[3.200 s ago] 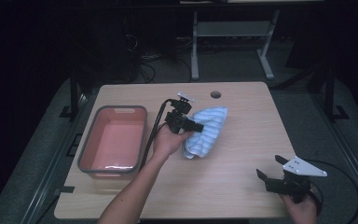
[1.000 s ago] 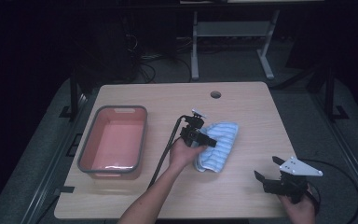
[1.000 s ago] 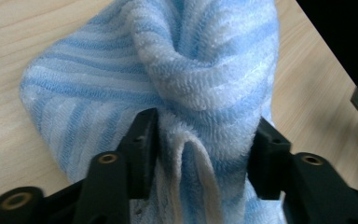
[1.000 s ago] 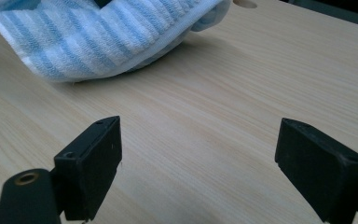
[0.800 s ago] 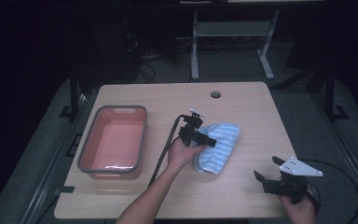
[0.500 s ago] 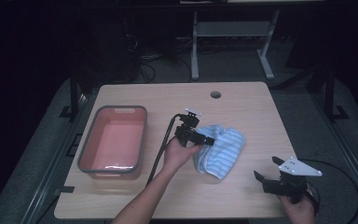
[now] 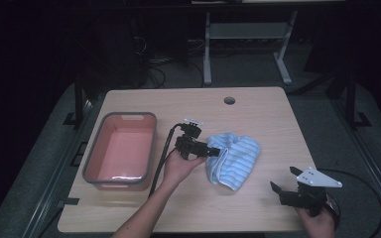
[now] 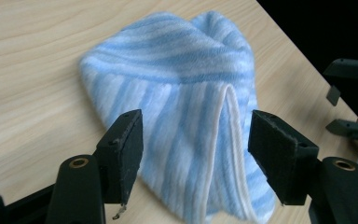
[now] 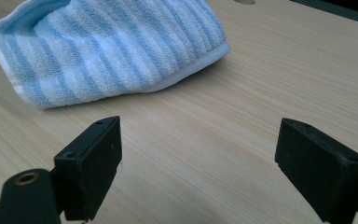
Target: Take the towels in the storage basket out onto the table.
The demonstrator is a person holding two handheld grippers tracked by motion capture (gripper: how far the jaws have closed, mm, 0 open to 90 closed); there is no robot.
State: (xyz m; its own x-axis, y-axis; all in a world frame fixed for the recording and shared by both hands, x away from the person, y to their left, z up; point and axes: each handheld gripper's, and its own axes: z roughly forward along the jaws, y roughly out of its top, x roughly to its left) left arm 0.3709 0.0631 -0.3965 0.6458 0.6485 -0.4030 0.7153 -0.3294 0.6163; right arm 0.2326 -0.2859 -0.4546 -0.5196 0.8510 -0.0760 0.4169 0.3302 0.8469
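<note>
On the table (image 7: 258, 106), pink tub (image 7: 121, 151) – bare inside, both grippers' jaws apart, blue towel (image 7: 233, 158) beside.

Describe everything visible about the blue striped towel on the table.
The light-blue and white striped terry towel lies bunched and loosely folded on the pale wooden table, right of the grey-rimmed pink plastic tub. It looks soft and fluffy, with a white hemmed edge running down its fold. The left gripper is open, its jaws standing either side of the towel's near end without clamping it. The right gripper is open, apart from it, over bare wood.
</note>
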